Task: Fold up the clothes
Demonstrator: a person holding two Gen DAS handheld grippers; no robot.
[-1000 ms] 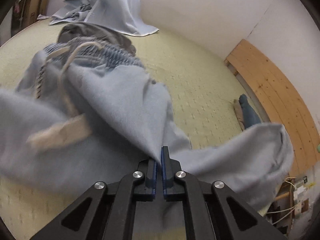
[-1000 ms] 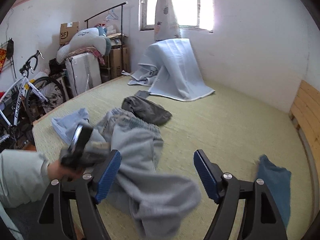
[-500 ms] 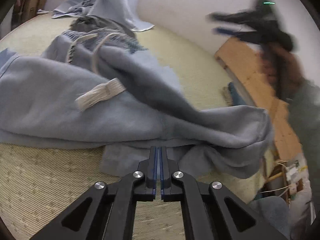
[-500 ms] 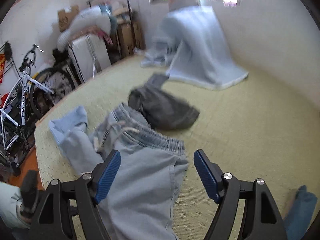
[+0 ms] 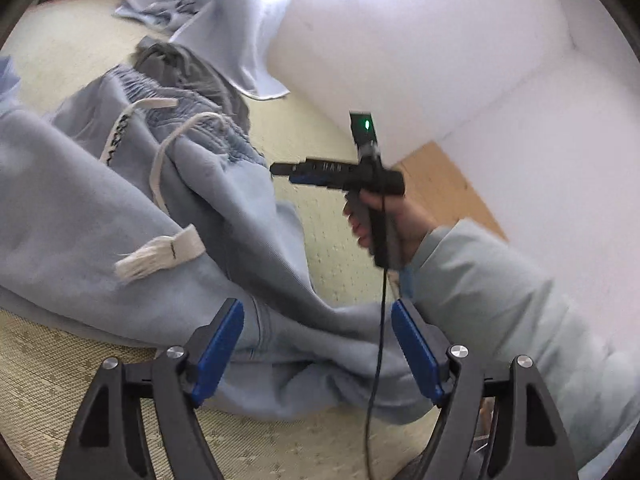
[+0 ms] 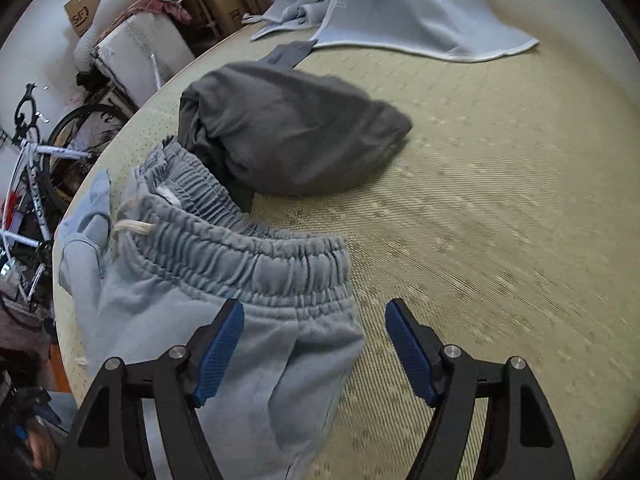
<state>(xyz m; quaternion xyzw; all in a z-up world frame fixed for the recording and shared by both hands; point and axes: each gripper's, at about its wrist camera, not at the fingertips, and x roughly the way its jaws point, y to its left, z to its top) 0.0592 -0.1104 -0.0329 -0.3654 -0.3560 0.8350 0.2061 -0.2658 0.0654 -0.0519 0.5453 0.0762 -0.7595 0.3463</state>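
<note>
Light blue sweatpants with a white drawstring lie crumpled on the straw mat. My left gripper is open just above one leg of them, holding nothing. My right gripper is open and empty above the pants' elastic waistband. In the left wrist view the right gripper hangs over the waistband side, held by a hand in a pale sleeve.
A dark grey garment lies bunched just beyond the waistband. A pale blue blanket is draped at the far end of the mat. A bicycle, boxes and a white case stand left. A wooden board leans at the wall.
My left gripper, shut on the pants before, has opened and let the fabric drop onto the mat. My right gripper has moved forward and down over the waistband.
</note>
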